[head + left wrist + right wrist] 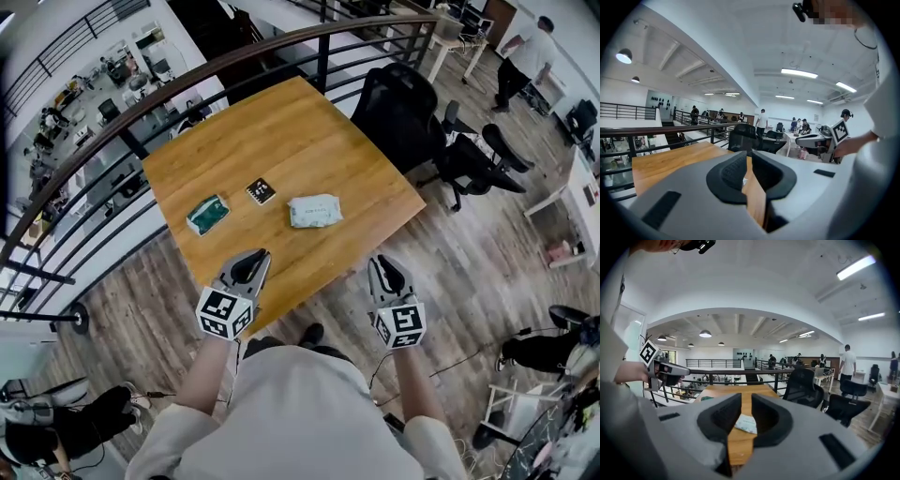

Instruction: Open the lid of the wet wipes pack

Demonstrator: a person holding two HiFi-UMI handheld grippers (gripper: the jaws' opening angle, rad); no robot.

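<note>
The white wet wipes pack (314, 211) lies flat on the wooden table (281, 131), right of the middle, lid down. In the right gripper view the wet wipes pack (746, 423) shows through the gap between the jaws, some way ahead. My left gripper (253, 258) hovers at the table's near edge, jaws a narrow gap apart and nothing between them. Just off the near right edge, my right gripper (387, 265) is open and empty. Neither touches the pack. Bare wood shows between the left gripper's (749, 158) jaws.
A green pack (207, 214) and a small black card (261, 191) lie left of the wipes. Black office chairs (412, 117) stand past the table's right edge. A dark railing (103, 127) runs along the far and left sides. People work at desks in the background.
</note>
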